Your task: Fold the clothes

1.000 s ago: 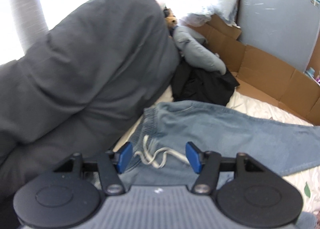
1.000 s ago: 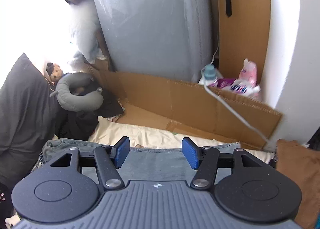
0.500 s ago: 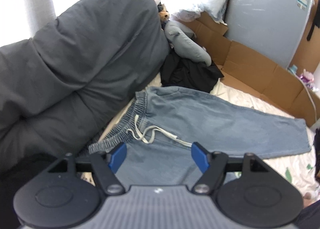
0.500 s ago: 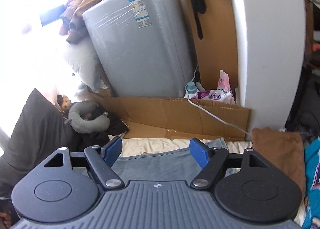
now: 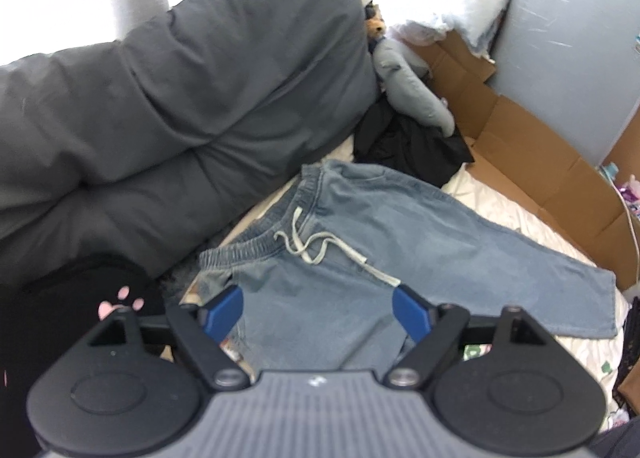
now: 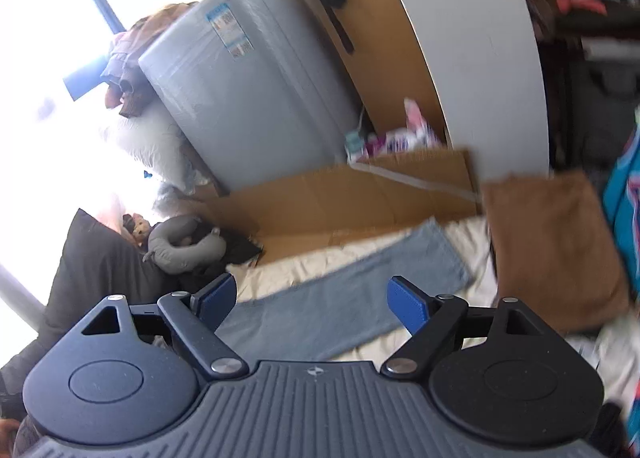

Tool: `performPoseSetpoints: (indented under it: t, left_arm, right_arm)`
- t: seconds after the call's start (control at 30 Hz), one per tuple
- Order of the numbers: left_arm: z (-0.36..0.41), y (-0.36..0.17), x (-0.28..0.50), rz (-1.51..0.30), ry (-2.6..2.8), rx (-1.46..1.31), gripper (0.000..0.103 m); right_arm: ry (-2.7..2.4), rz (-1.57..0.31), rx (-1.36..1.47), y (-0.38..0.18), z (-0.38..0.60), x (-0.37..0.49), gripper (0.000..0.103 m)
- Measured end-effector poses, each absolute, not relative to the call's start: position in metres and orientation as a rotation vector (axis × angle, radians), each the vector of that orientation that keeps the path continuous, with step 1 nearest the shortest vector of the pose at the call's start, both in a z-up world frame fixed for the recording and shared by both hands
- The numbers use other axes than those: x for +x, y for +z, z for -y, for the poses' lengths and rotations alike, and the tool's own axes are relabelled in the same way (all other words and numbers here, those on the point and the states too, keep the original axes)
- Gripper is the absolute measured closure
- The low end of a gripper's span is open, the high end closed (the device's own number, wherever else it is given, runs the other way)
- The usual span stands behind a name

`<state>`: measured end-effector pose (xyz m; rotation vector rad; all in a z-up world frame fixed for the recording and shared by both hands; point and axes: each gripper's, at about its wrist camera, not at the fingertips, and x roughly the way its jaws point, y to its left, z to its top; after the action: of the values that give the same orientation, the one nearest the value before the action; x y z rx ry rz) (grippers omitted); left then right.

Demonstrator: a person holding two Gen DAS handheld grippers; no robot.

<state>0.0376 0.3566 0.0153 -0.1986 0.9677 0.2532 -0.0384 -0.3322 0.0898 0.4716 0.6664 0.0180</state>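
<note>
Light blue denim trousers [image 5: 360, 254] with an elastic waistband and a white drawstring [image 5: 308, 246] lie spread flat on the cream bed sheet [image 5: 500, 202], waistband at the left, one leg reaching right. My left gripper [image 5: 318, 312] is open and empty, held above the trousers near the waist. My right gripper [image 6: 310, 300] is open and empty, raised above the leg end of the trousers [image 6: 360, 290], and its view is tilted.
A big grey duvet [image 5: 180, 98] fills the left. A grey neck pillow [image 5: 412, 90] and black clothes [image 5: 412, 146] lie beyond the waistband. Cardboard [image 5: 540, 150] and a wrapped grey mattress [image 6: 248, 90] line the far side. A brown garment [image 6: 556, 246] lies right.
Both grippers have lifted and pulled back from the trousers, so more of them shows. Both have opened a little wider. The right gripper has also tilted.
</note>
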Motion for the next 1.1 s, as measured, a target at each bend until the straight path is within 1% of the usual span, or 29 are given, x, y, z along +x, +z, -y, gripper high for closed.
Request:
performPoseSetpoints:
  t: [0.2,0.27,0.37,0.47,0.67,0.83,1.0,1.1]
  left_arm:
    - [-0.345,-0.002,0.032,-1.0,0.237,-0.128,0.018]
    - [-0.345,-0.013,0.03,-1.016,0.251,-0.149,0.018]
    - [-0.348,-0.031,0.031,-1.06,0.241,-0.221,0.018]
    - [-0.344,-0.051,0.036,-1.076,0.244,-0.192,0.019]
    - [-0.349,-0.092,0.04,-1.11,0.244,-0.24,0.02]
    - [-0.355,-0.125,0.042,-1.153,0.27,-0.24,0.021]
    - [-0.362,-0.156,0.04,-1.188,0.296,-0.274,0.022]
    - [-0.364,-0.173,0.04,-1.222,0.302,-0.299,0.025]
  right_arm:
    - [-0.014,-0.766,0.484,0.035,0.338,-0.052,0.016]
    - [-0.033,-0.796,0.474,0.017,0.34,-0.055,0.016]
    - [-0.047,-0.831,0.515,-0.01,0.342,-0.06,0.016]
    - [-0.045,-0.895,0.548,-0.046,0.341,-0.059,0.016]
    - [-0.078,-1.028,0.584,-0.118,0.338,-0.056,0.016]
    - [-0.089,-1.135,0.555,-0.164,0.327,-0.057,0.017]
    - [-0.063,-1.223,0.534,-0.196,0.321,-0.055,0.023]
    - [-0.089,-1.273,0.552,-0.218,0.322,-0.054,0.027]
